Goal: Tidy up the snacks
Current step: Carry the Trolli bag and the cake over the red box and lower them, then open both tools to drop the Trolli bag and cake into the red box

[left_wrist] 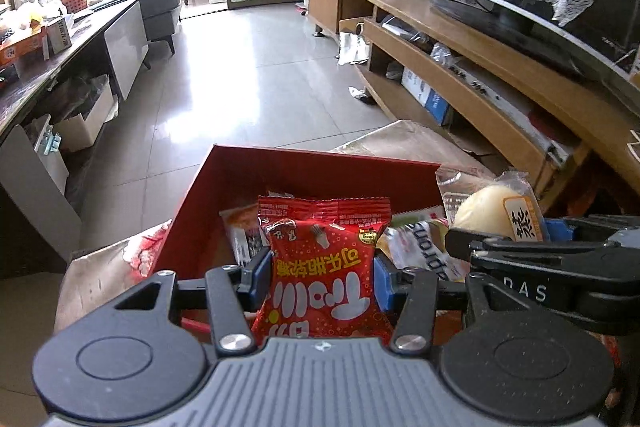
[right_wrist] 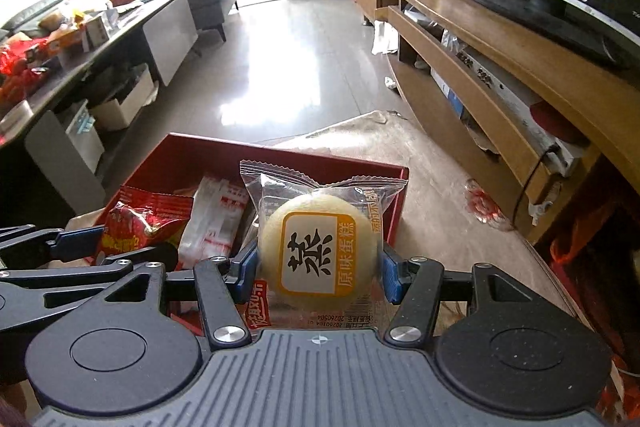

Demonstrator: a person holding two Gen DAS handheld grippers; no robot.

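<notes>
My left gripper (left_wrist: pixel 322 279) is shut on a red snack packet (left_wrist: pixel 324 251) with white lettering, held just above an open red box (left_wrist: pixel 320 167). In the box lie several wrapped snacks. In the right wrist view my right gripper (right_wrist: pixel 318 269) is shut on a round pale steamed cake (right_wrist: pixel 316 247) in a clear wrapper with a yellow label. It hangs over the right side of the red box (right_wrist: pixel 192 155). The two grippers are side by side: the cake (left_wrist: pixel 496 211) shows at the right of the left wrist view, and the red packet (right_wrist: pixel 140 223) at the left of the right wrist view.
The box rests on a worn cardboard surface (right_wrist: pixel 420 167). A wooden TV stand (left_wrist: pixel 480 59) with a TV (left_wrist: pixel 560 27) runs along the right. A long grey low table (left_wrist: pixel 60 67) with clutter stands at the left. Shiny tiled floor (left_wrist: pixel 248 75) lies between them.
</notes>
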